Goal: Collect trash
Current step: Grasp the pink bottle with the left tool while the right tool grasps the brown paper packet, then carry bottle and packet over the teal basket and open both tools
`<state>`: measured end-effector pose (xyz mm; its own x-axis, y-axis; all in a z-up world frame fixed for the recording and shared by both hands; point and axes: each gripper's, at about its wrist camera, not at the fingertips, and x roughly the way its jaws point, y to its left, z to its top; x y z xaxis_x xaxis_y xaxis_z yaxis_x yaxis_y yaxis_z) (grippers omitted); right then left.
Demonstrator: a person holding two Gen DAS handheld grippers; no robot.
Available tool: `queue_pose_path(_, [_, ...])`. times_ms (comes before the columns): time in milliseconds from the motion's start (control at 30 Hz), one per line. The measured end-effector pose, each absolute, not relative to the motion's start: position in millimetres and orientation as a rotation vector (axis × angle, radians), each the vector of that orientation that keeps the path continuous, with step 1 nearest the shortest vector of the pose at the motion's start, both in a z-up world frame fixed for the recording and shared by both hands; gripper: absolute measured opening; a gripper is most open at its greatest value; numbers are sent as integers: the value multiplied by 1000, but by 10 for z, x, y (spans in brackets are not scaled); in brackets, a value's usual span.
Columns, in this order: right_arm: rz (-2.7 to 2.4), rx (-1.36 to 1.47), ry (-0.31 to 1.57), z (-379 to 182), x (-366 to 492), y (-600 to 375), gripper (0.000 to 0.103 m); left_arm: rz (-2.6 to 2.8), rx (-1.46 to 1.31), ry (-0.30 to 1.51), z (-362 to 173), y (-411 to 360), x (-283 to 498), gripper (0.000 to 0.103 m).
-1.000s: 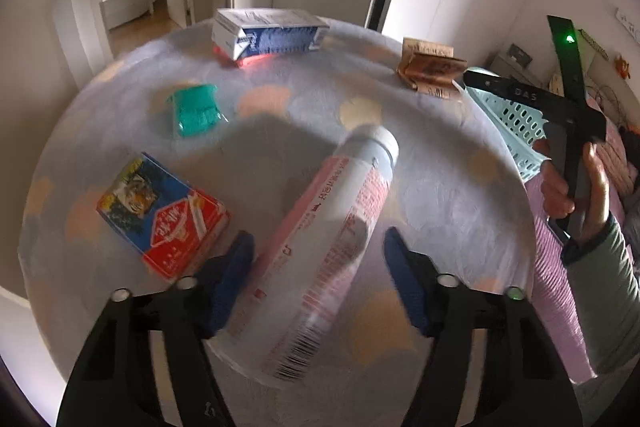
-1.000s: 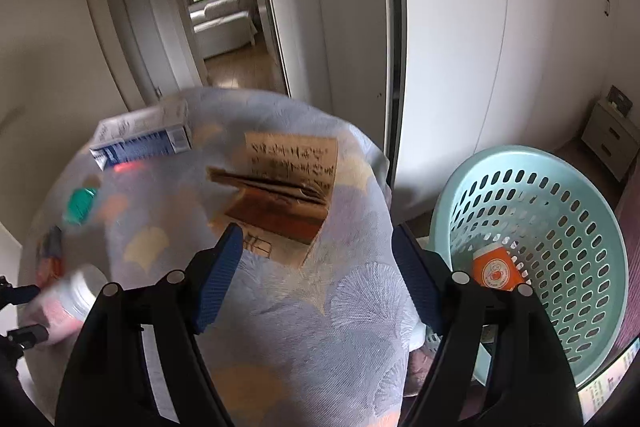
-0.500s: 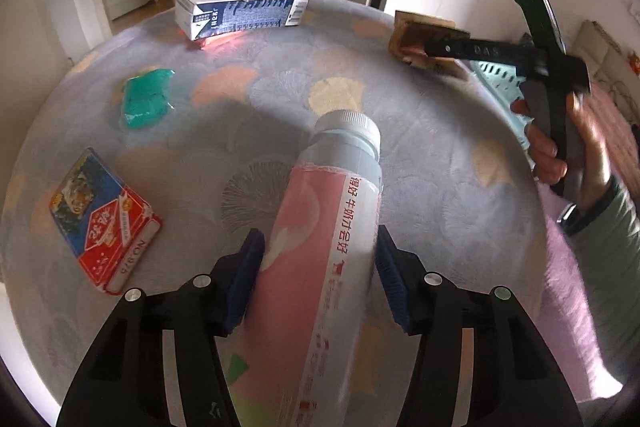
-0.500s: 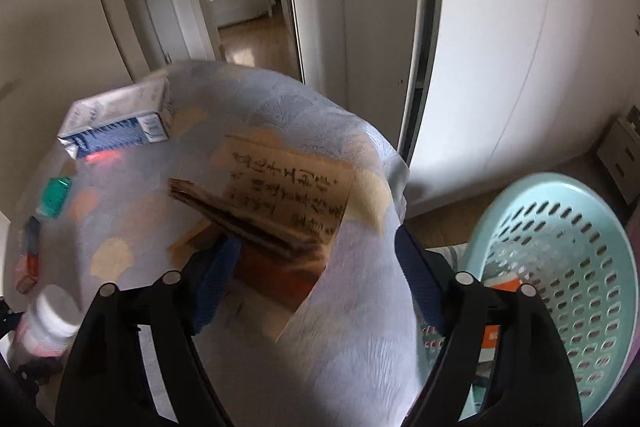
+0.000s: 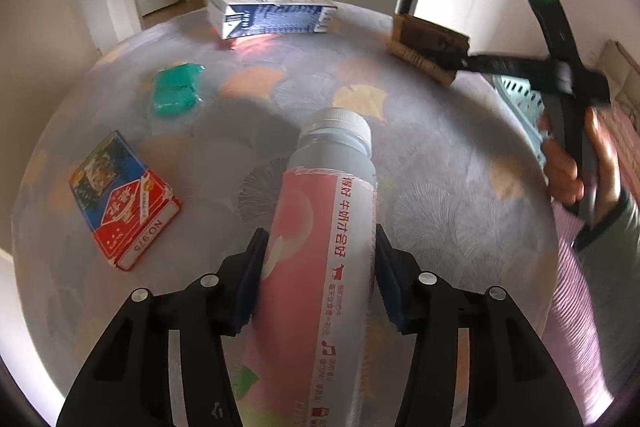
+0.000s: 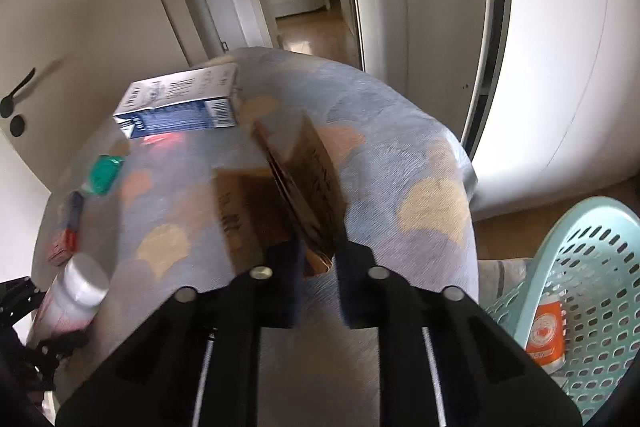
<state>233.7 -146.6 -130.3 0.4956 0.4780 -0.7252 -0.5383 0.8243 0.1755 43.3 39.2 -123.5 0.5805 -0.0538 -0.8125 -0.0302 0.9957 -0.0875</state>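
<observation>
Since a second ago, both of your jaws have gone from spread wide to closed on trash: your left gripper (image 5: 318, 267) is now clamped on the pink-labelled bottle (image 5: 320, 227), and your right gripper (image 6: 318, 259) has pinched the brown paper bag (image 6: 304, 187).

On the left, the blue pads press both flanks of the bottle, its white cap pointing away from you over the table (image 5: 440, 195).

On the right, the jaws stand nearly shut on the near edge of the folded bag, which tilts up off the patterned cloth.

Farther out in the left wrist view, a red and blue carton (image 5: 124, 203) lies flat to the left of the bottle, a green packet (image 5: 176, 95) beyond it, and a blue and white milk carton (image 5: 272, 13) on its side at the table's far edge.

Off the table's right side stands a pale green laundry basket (image 6: 592, 267), with an orange packet (image 6: 546, 331) inside.

Your right hand (image 5: 576, 163) grips its handle beside the basket.
</observation>
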Motion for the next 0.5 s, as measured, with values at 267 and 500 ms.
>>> queue_pose_path(267, [592, -39, 794, -1240, 1933, -1583, 6, -84, -187, 897, -1110, 400, 410, 47])
queue_pose_path(500, [547, -13, 743, -1082, 1680, -1882, 6, -146, -210, 845, -960, 282, 463, 46])
